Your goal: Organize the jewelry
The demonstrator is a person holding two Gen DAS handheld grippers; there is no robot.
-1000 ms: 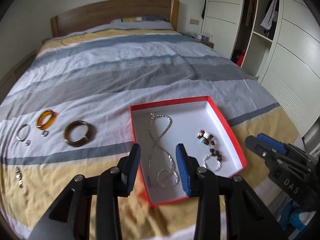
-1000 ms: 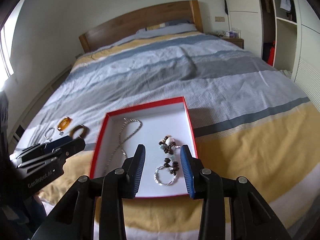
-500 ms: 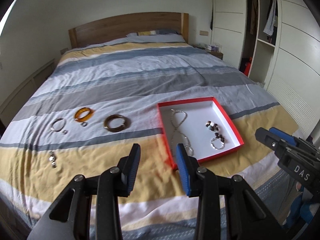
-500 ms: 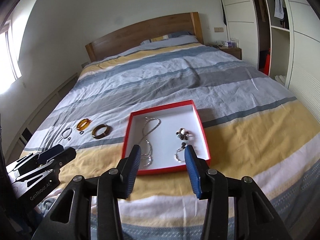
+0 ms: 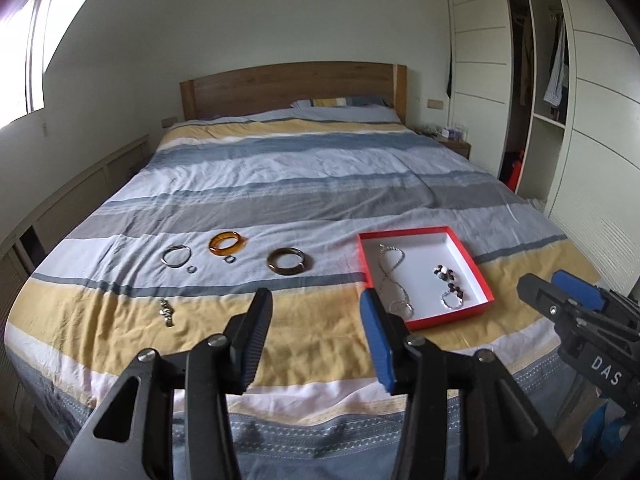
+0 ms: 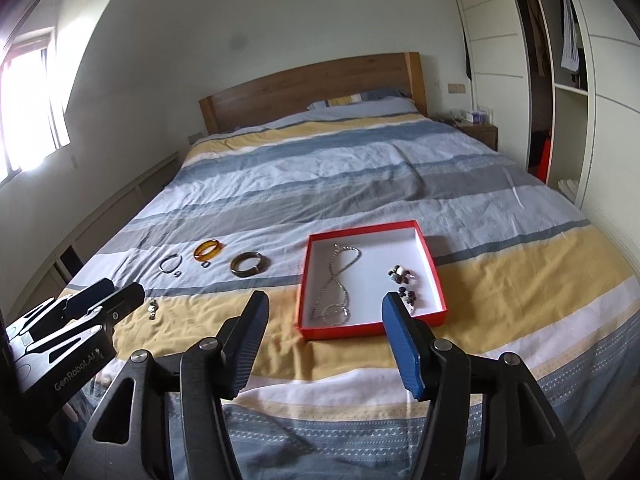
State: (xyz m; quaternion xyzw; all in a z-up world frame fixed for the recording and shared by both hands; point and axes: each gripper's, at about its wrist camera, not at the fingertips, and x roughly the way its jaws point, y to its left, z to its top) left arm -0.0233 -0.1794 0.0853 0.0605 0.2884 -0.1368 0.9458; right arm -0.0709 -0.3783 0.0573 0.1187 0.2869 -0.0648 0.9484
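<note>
Bangles (image 5: 287,261) lie left of red tray (image 5: 424,322) (on bedspread (image 5: 320,168)).

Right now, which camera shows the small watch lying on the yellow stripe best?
The left wrist view: the watch lies unobstructed on the bedspread. The right wrist view shows it smaller, beside the left gripper.
</note>
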